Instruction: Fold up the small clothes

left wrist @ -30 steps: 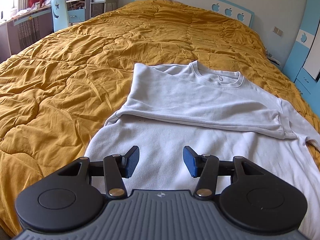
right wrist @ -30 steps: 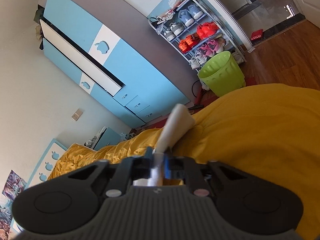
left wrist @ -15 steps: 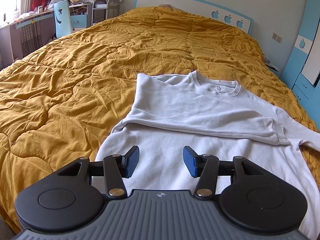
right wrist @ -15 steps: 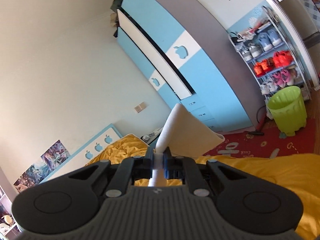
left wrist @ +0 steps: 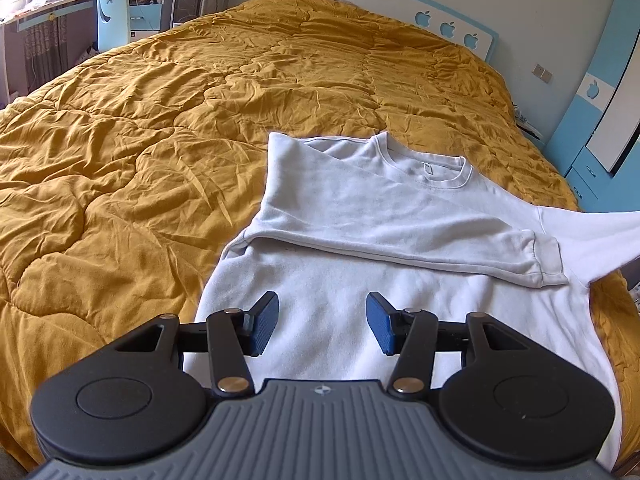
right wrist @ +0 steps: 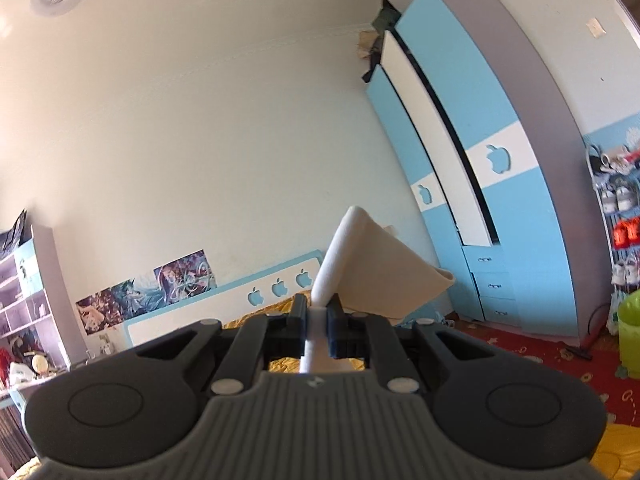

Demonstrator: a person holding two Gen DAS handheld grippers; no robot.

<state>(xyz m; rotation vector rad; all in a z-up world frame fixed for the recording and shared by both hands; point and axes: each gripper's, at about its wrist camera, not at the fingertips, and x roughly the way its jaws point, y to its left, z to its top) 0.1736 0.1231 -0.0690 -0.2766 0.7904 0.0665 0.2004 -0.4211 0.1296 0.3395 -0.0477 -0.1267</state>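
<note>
A pale grey-white sweatshirt [left wrist: 360, 216] lies on the mustard quilt [left wrist: 160, 120], collar toward the headboard. One sleeve [left wrist: 400, 236] is folded flat across the chest. The other sleeve [left wrist: 608, 236] is lifted off the bed at the right edge of the left wrist view. My left gripper [left wrist: 322, 322] hovers open above the sweatshirt's lower body, with nothing between its blue pads. My right gripper [right wrist: 318, 320] is shut on that lifted sleeve [right wrist: 360, 264], whose cuff end sticks up beyond the jaws, high above the bed.
A white and blue headboard [left wrist: 384, 12] closes the far end of the bed. A blue wardrobe [right wrist: 480, 168] stands to the right, with a shoe rack [right wrist: 620, 220] and a green bin [right wrist: 630, 336] beyond it. A desk and chair [left wrist: 112, 12] stand at the far left.
My right gripper has swung up and levelled out with the sleeve still clamped, from facing the bed edge to facing the wall and ceiling. The right sleeve now rises off the quilt. The left gripper drew back slightly.
</note>
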